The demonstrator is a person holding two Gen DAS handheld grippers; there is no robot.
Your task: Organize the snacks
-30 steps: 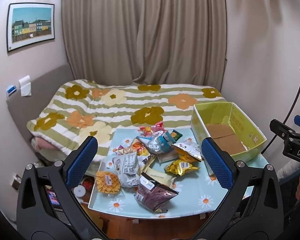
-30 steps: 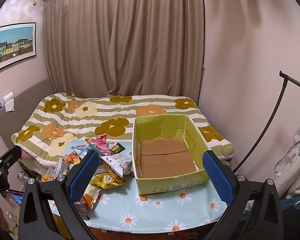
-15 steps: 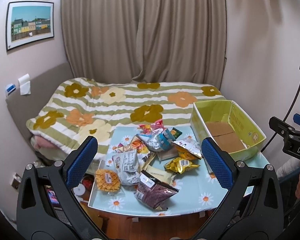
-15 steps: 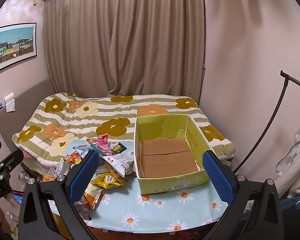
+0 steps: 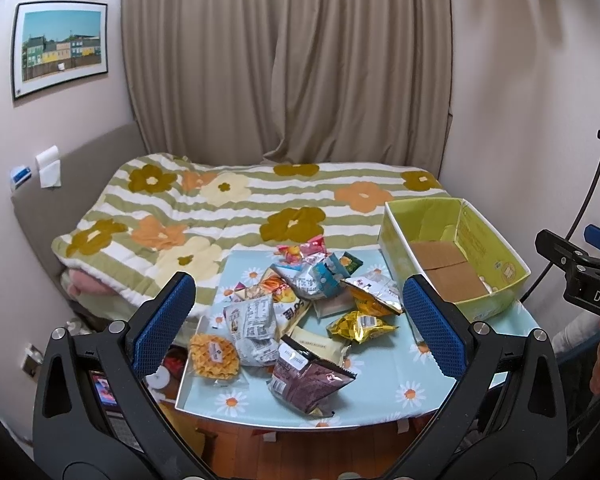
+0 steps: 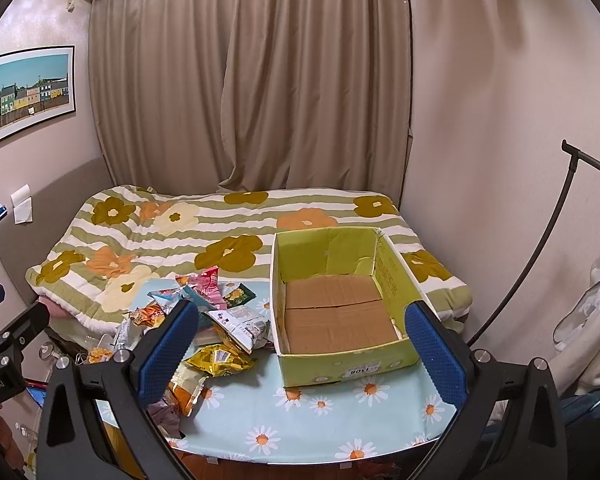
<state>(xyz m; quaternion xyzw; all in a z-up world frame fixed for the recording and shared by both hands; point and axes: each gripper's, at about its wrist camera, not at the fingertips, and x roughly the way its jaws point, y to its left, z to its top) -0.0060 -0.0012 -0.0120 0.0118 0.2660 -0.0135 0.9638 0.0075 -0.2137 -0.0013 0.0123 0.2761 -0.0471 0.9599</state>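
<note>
hovering wide blue ribbed fingers (image 5: 177,320), crinkly foil snack packets (image 5: 300,312), square cardboard box (image 6: 340,316)

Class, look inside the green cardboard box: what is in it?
The green cardboard box shows only its brown flap floor, no snacks. Something pale sits at one corner, unidentifiable. Its near wall hides the floor's front strip.

Flowered bedspread (image 5: 236,208), beige curtains (image 6: 260,80), framed picture (image 5: 60,48).

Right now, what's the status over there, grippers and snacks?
Left gripper open, holding nothing. Right gripper open, holding nothing. Snack packets piled on daisy-print table; green cardboard box looks empty. Nothing blocks the pile.
</note>
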